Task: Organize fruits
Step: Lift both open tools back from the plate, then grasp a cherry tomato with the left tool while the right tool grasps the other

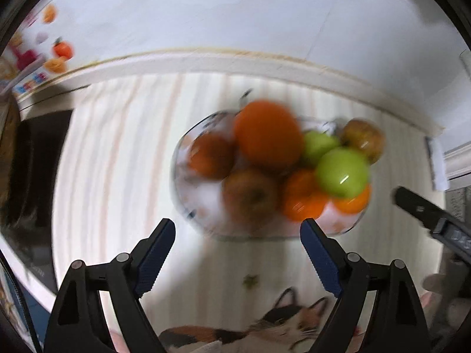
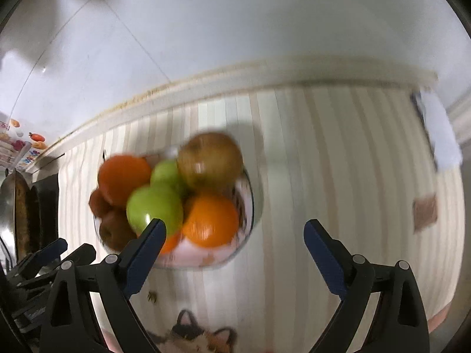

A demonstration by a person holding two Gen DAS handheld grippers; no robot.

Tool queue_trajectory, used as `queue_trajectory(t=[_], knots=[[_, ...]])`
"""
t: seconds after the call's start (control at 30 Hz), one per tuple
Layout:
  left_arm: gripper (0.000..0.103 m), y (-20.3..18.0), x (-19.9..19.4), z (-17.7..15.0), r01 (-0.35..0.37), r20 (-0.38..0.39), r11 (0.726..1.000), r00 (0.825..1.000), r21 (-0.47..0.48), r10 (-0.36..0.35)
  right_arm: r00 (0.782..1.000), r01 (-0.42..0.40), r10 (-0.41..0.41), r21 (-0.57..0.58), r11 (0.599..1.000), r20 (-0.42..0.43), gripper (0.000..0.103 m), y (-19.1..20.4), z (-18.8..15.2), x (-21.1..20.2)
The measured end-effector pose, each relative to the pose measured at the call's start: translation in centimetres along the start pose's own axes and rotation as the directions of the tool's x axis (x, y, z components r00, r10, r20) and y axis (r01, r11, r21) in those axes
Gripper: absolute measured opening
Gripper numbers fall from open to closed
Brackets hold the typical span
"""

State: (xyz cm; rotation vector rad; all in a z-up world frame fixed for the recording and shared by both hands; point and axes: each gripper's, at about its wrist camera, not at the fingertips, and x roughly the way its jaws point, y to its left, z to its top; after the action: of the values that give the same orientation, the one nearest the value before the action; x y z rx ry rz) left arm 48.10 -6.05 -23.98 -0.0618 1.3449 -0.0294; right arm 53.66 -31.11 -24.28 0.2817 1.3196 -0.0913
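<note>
A clear glass bowl stands on a striped tablecloth and holds several fruits: oranges, green apples and brownish-red apples. My left gripper is open and empty, just in front of the bowl's near rim. In the right wrist view the bowl lies ahead to the left, with an orange, a green apple and a brownish apple on top. My right gripper is open and empty, its left finger over the bowl's near edge. Both views are blurred.
The striped cloth has a cat picture near me. A white wall runs behind the table. A dark object sits at the left. The right gripper shows at the right edge of the left wrist view.
</note>
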Motion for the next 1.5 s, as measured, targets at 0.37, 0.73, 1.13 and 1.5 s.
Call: queue_trajectory(t=[0.37, 0.73, 1.13, 1.5], knots=[[0.087, 1.3, -8.9, -6.0, -0.042, 0.169, 0.999, 0.985, 0.03, 0.036, 0.977, 0.07, -0.059, -0.05, 0.996, 0.204, 0.097, 2.8, -7.8, -10.4], [0.087, 0.5, -17.5, -11.0, 0.0, 0.273, 0.997, 0.962, 0.079, -0.022, 0.942, 0.059, -0.017, -0.117, 0.991, 0.334, 0.097, 5.7, -14.8, -20.4], [0.087, 1.1, -22.4, -14.3, -0.005, 0.343, 0.995, 0.939, 0.102, -0.03, 0.908, 0.065, -0.003, -0.134, 0.989, 0.42, 0.097, 6.8, -20.5, -26.8], [0.087, 0.9, -23.4, -15.4, 0.004, 0.359, 0.993, 0.932, 0.116, -0.046, 0.892, 0.057, 0.008, -0.129, 0.99, 0.453, 0.097, 7.3, -21.9, -28.8]])
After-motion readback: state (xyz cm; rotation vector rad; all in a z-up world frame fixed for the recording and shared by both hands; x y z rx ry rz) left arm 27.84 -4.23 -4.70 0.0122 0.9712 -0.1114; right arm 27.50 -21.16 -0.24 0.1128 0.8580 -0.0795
